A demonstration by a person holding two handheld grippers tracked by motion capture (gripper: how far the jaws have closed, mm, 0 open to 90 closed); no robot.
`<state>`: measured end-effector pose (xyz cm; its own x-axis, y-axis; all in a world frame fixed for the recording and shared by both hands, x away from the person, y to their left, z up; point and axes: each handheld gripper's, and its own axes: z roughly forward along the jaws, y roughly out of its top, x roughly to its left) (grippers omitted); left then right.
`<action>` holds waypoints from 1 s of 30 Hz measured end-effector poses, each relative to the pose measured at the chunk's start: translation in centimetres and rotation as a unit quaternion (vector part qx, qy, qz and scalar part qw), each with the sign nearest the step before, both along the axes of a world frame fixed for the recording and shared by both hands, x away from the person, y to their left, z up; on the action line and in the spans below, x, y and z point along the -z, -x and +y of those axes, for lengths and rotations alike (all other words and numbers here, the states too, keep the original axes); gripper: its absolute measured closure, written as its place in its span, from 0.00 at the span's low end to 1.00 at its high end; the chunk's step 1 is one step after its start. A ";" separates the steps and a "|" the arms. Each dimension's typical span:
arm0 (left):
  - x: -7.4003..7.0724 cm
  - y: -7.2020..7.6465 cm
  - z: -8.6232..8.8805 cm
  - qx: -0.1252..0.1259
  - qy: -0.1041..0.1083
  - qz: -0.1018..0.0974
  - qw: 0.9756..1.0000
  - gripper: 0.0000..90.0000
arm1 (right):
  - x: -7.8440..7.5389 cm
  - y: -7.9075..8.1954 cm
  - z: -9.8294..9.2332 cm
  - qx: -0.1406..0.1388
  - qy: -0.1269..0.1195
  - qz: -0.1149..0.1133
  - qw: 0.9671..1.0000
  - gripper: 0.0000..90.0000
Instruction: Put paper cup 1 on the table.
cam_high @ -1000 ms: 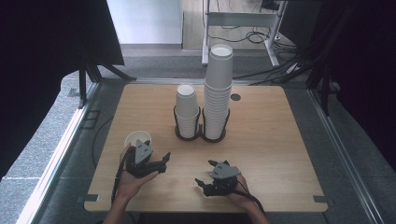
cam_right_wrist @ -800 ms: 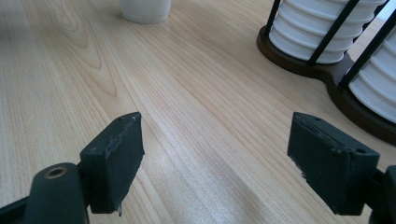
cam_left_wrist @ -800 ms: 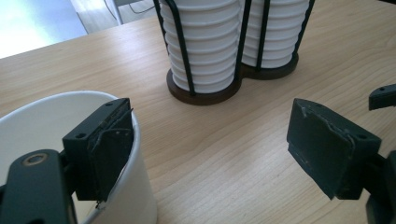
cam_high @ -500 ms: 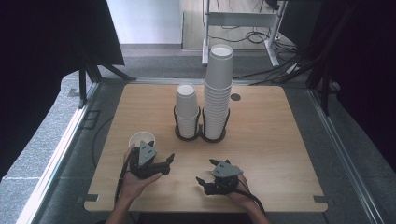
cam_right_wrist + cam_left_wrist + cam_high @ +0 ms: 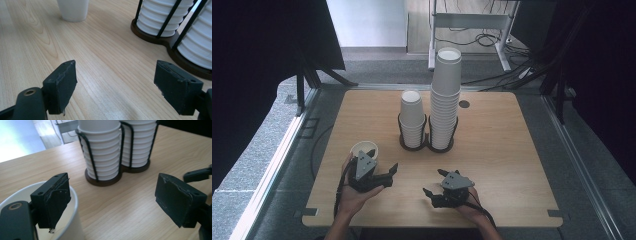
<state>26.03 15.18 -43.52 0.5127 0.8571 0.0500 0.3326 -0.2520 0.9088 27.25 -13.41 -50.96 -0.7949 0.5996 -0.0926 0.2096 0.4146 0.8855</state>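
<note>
White paper cup [image 5: 363, 149] stands upright near the table's [image 5: 512, 150] front-left edge, left gripper [image 5: 112, 200] jaws just opened wide with one jaw inside its rim, right gripper [image 5: 120, 87] wide and empty; withdrawing sideways could snag the rim and tip it.

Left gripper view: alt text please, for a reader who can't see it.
The left gripper has open jaws, one pad inside the rim of a single paper cup on the wooden table. Beyond stand two stacks of paper cups in a black wire holder.
</note>
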 end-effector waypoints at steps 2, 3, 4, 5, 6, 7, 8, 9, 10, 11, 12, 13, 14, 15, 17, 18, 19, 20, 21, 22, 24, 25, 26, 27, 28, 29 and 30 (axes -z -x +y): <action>-0.3 0.2 -0.2 0.006 0.004 -0.003 1.000 0.15 | -0.2 -0.1 -0.2 0.002 -0.005 -0.001 1.000 0.20; -0.4 0.2 -0.4 0.009 0.005 -0.005 1.000 0.15 | -0.3 -0.1 -0.3 0.004 -0.008 0.000 1.000 0.20; -0.5 0.3 -0.5 0.011 0.005 -0.007 1.000 0.14 | -0.6 -0.3 -0.6 0.008 -0.016 -0.002 1.000 0.20; -0.6 0.4 -0.6 0.014 0.008 -0.007 1.000 0.14 | -0.6 -0.3 -0.6 0.008 -0.016 -0.002 1.000 0.20; -0.7 0.4 -0.8 0.018 0.012 -0.006 1.000 0.14 | -0.7 -0.3 -0.7 0.011 -0.020 -0.004 1.000 0.20; -0.8 0.3 -0.9 0.022 0.015 -0.006 1.000 0.14 | -0.9 -0.4 -0.9 0.014 -0.023 -0.006 1.000 0.20; -0.9 0.3 -1.1 0.026 0.018 -0.004 0.999 0.14 | -1.0 -0.6 -1.0 0.018 -0.026 -0.008 0.999 0.20; -0.9 0.2 -1.2 0.030 0.019 -0.003 0.999 0.14 | -1.2 -0.7 -1.2 0.021 -0.030 -0.010 0.999 0.20; -1.0 0.1 -1.4 0.033 0.020 -0.001 0.999 0.14 | -1.4 -0.8 -1.4 0.024 -0.032 -0.012 0.999 0.20; -1.0 -0.1 -1.7 0.036 0.020 0.001 0.999 0.15 | -1.7 -1.0 -1.5 0.027 -0.033 -0.015 0.999 0.20; -1.0 -0.2 -2.0 0.039 0.020 0.003 0.999 0.14 | -1.9 -1.2 -1.7 0.032 -0.035 -0.018 0.999 0.20; -1.1 -0.5 -2.5 0.045 0.021 0.004 0.999 0.15 | -2.4 -1.6 -2.2 0.041 -0.042 -0.024 0.998 0.20; -1.1 -0.5 -2.5 0.045 0.021 0.004 0.999 0.15 | -2.4 -1.6 -2.2 0.041 -0.042 -0.024 0.998 0.20; -1.2 -0.7 -2.8 0.049 0.021 0.005 0.999 0.15 | -2.7 -1.8 -2.5 0.046 -0.045 -0.027 0.998 0.20; -1.4 -1.0 -3.4 0.056 0.026 0.005 0.998 0.15 | -3.2 -2.2 -3.0 0.057 -0.055 -0.032 0.996 0.20; -1.5 -1.2 -3.7 0.060 0.029 0.006 0.998 0.15 | -3.4 -2.5 -3.3 0.063 -0.060 -0.033 0.996 0.20; -1.6 -1.3 -4.0 0.063 0.032 0.006 0.997 0.15 | -3.6 -2.7 -3.5 0.068 -0.063 -0.036 0.995 0.20; -1.7 -1.5 -4.3 0.067 0.033 0.007 0.997 0.15 | -4.0 -3.1 -4.0 0.077 -0.067 -0.039 0.994 0.20; -1.8 -1.7 -4.6 0.069 0.035 0.007 0.997 0.15 | -4.0 -3.1 -4.0 0.077 -0.067 -0.039 0.994 0.20; -1.9 -1.9 -4.8 0.072 0.036 0.008 0.997 0.15 | -4.2 -3.3 -4.2 0.081 -0.068 -0.040 0.994 0.20; -2.1 -2.2 -5.2 0.076 0.041 0.009 0.996 0.15 | -4.7 -3.7 -4.6 0.089 -0.070 -0.041 0.993 0.19; -2.2 -2.4 -5.4 0.077 0.044 0.009 0.996 0.15 | -4.9 -3.9 -4.8 0.091 -0.072 -0.040 0.992 0.19; -2.3 -2.5 -5.5 0.079 0.048 0.009 0.996 0.15 | -5.1 -4.1 -4.9 0.094 -0.073 -0.041 0.992 0.19; -2.4 -2.5 -5.6 0.081 0.050 0.010 0.995 0.15 | -5.3 -4.3 -5.1 0.096 -0.074 -0.042 0.992 0.19; -2.6 -2.7 -5.7 0.083 0.056 0.010 0.995 0.15 | -5.5 -4.4 -5.2 0.097 -0.075 -0.042 0.992 0.19; -2.7 -2.8 -5.8 0.084 0.058 0.010 0.995 0.15 | -5.8 -4.6 -5.2 0.098 -0.075 -0.043 0.991 0.18; -2.7 -2.9 -5.9 0.084 0.060 0.010 0.995 0.15 | -6.0 -4.8 -5.3 0.099 -0.075 -0.043 0.991 0.18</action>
<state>28.93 9.29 -40.78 0.6490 0.7585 -0.0591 0.3138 -0.1962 0.9290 32.05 -18.67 -44.97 -0.6534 0.7551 -0.0538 0.1945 0.2362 0.9520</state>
